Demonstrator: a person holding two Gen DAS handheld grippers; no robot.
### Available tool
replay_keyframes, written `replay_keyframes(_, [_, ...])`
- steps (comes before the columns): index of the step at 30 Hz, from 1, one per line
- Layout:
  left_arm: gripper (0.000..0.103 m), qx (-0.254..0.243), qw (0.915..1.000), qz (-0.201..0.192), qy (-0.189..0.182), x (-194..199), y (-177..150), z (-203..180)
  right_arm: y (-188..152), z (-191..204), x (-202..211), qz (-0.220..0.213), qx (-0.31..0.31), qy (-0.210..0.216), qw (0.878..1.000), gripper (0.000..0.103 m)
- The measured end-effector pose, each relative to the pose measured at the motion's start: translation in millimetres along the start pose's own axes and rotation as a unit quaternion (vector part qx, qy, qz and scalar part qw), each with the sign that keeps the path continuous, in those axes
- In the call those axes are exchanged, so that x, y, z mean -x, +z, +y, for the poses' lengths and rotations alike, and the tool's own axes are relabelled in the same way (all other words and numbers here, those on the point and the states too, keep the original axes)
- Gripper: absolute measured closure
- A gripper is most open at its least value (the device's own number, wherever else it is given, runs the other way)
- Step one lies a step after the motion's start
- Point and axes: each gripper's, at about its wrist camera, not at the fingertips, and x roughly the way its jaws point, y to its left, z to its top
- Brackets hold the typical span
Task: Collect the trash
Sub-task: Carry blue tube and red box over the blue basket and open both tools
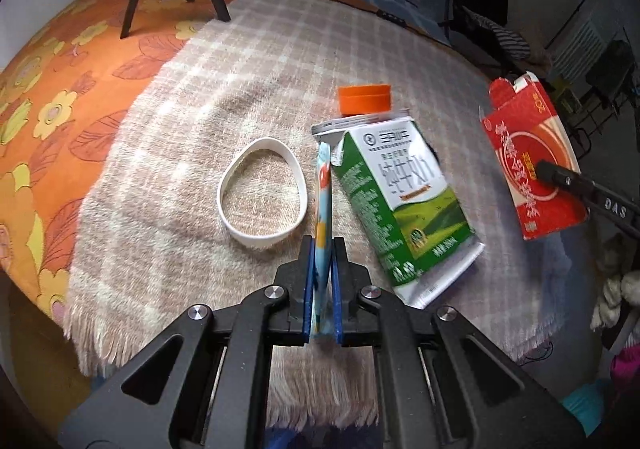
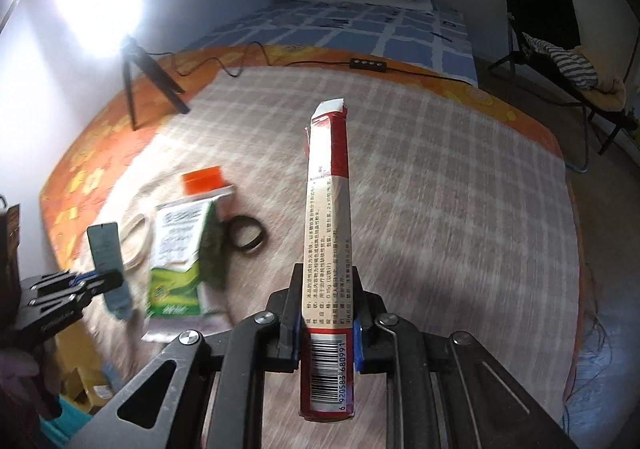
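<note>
My left tool (image 1: 321,249) is clamped on a thin blue wrapper (image 1: 323,201), held edge-on between the blue pads, so it stands up like a card above the plaid blanket (image 1: 168,249). My right tool (image 2: 327,323) is closed around the narrow sides of a flattened red carton (image 2: 327,233), which sticks straight out ahead of the fingers, barcode end nearest me. Both pieces look nearly weightless; I judge the wrapper floppy and slick, likely to slide if I loosen at all, while the red carton is stiff card that takes a firm pinch across its edges. Just right of my left tool, the green-and-white milk carton (image 1: 400,201) lies on its side on the blanket, with an orange cap (image 1: 364,99) at its far end; it appears partly crushed, so I would take it across its flat faces near the middle, not by the loose flaps. To the left of the wrapper lies a white ring (image 1: 262,195), thin and bendy, best caught by its rim. Beyond the milk carton, a dark ring (image 2: 246,235) rests on the blanket, which covers an orange flowered bedspread (image 1: 48,121).
</note>
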Motion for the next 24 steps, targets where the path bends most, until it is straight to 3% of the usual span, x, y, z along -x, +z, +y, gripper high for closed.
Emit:
replay_keyframes(13, [0.098,-0.016,0.9997,-0.018,-0.011,58,-45,-11,-71,34,54,-0.013,0.002,0.05,0.999,0.087])
replay_keyframes(24, [0.098,-0.032,0.999,-0.016,-0.027,88,-93,-26,-128,64,72,0.002,0.008,0.083,0.997,0.087])
